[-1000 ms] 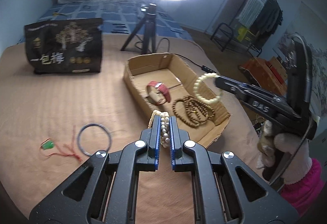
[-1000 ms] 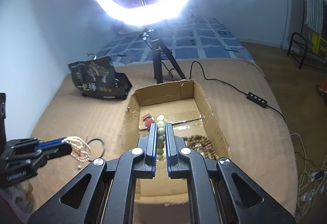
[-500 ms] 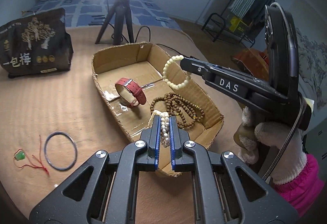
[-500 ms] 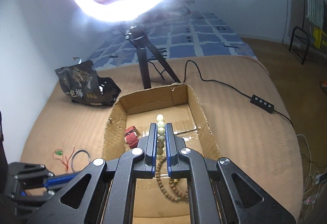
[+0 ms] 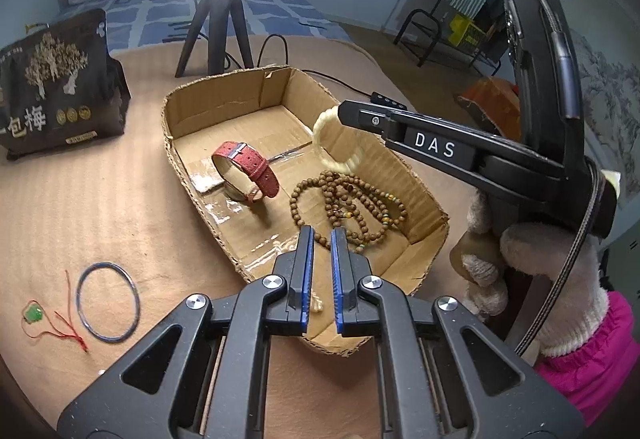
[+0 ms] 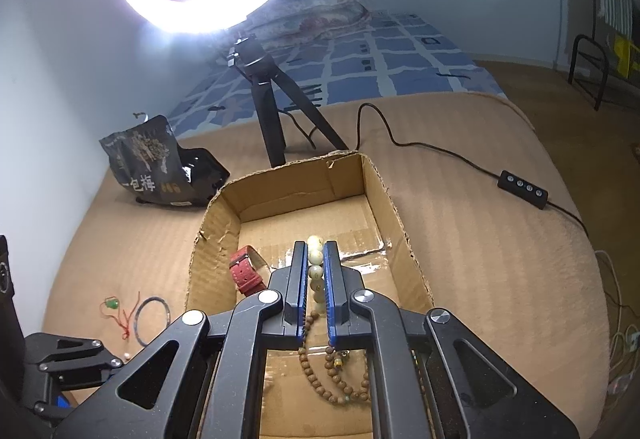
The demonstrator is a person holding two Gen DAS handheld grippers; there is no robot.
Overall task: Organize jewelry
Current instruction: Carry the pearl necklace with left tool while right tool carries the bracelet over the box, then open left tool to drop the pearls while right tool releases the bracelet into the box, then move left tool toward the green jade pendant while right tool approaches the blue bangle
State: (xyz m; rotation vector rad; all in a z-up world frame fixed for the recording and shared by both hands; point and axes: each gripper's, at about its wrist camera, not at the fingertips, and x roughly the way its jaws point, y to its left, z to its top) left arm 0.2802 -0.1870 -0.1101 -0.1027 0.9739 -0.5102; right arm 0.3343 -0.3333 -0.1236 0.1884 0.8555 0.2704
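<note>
A cardboard box (image 5: 224, 95) holds a red watch (image 5: 248, 175) and a brown bead string (image 5: 352, 203). My left gripper (image 5: 321, 235) hangs over the box's near corner, jaws slightly apart and empty; a small pale piece (image 5: 317, 305) shows low between them, likely the pearl string in the box. My right gripper (image 5: 344, 111) is shut on a cream bead bracelet (image 5: 338, 143) and holds it above the box. In the right wrist view the bracelet (image 6: 315, 263) sits between the right gripper's fingers (image 6: 316, 251), over the box (image 6: 384, 199), watch (image 6: 246, 271) and brown beads (image 6: 336, 375).
A thin blue bangle (image 5: 107, 301) and a green pendant on red cord (image 5: 34, 315) lie on the tan cover left of the box. A black snack bag (image 5: 56, 87), a ring-light tripod (image 5: 216, 19) and a cable remote (image 6: 524, 189) are behind.
My left gripper opened and let go of the pearl string over the box's near end. My right gripper carried the cream bracelet further over the box and lower.
</note>
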